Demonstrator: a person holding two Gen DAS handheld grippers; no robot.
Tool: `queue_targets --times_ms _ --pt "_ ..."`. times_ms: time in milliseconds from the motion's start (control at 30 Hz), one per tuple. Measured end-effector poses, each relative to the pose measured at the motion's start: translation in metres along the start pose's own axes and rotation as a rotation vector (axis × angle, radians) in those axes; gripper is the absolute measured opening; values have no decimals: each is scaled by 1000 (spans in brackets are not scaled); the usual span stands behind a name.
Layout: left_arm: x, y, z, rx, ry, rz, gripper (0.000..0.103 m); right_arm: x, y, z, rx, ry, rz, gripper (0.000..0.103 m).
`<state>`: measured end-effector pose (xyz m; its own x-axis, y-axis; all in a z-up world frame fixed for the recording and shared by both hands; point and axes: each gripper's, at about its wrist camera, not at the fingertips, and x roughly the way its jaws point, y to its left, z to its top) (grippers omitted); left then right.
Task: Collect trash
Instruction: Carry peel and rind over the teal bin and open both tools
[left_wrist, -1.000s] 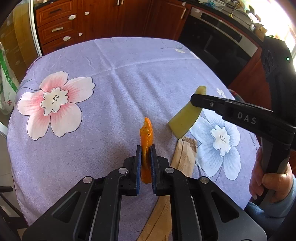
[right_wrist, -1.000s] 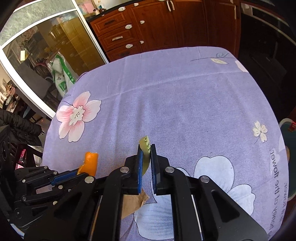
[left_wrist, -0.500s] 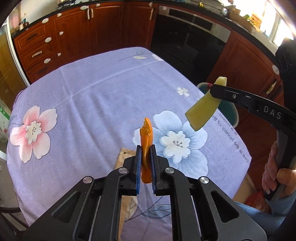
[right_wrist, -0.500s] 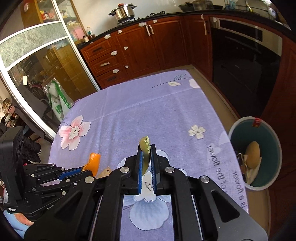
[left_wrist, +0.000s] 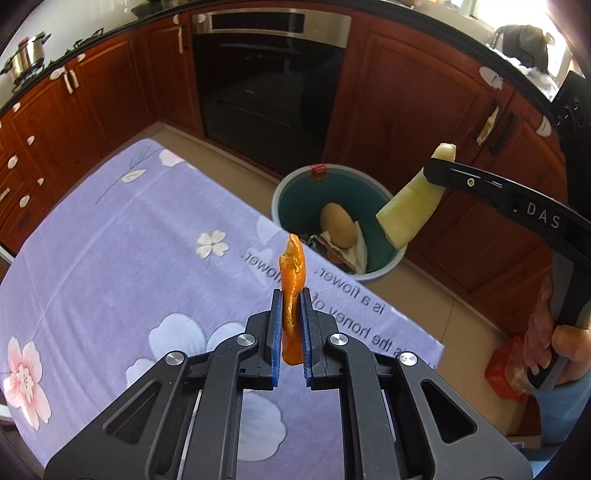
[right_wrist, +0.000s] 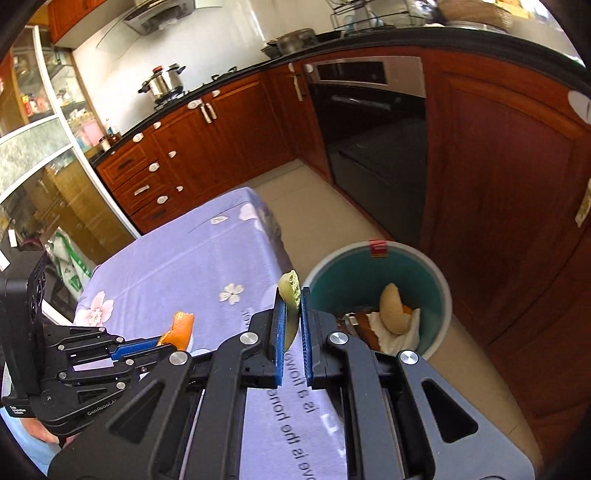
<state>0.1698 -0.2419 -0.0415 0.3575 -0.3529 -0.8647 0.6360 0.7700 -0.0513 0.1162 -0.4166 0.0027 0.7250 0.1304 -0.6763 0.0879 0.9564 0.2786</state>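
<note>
My left gripper (left_wrist: 291, 295) is shut on an orange peel (left_wrist: 292, 273), held upright above the table's right edge; the peel also shows in the right wrist view (right_wrist: 181, 326). My right gripper (right_wrist: 291, 293) is shut on a pale yellow-green melon rind (right_wrist: 290, 295), which shows in the left wrist view (left_wrist: 410, 206) hanging over the near rim of the bin. The teal trash bin (left_wrist: 295, 199) stands on the floor just beyond the table edge, with a potato-like lump, paper and wrappers inside. It also shows in the right wrist view (right_wrist: 432, 273).
The table carries a purple flowered cloth (left_wrist: 110, 240) with printed text near its edge. Dark wood cabinets (left_wrist: 406, 103) and a built-in oven (left_wrist: 269, 81) stand behind the bin. Tiled floor (right_wrist: 325, 206) lies between table and cabinets.
Both grippers have swung right from over the table toward the bin, each still holding its scrap. The bin has come into full view, closer and more central.
</note>
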Motion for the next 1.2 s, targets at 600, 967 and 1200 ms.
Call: queue_targets --times_ms 600,967,1200 --pt "107 -57 70 77 108 -61 10 62 -103 3 157 129 -93 8" --pt "135 -60 91 95 130 -75 13 88 -115 8 178 170 -108 8" --pt "132 -59 93 94 115 -42 65 95 -114 14 180 175 -98 42"
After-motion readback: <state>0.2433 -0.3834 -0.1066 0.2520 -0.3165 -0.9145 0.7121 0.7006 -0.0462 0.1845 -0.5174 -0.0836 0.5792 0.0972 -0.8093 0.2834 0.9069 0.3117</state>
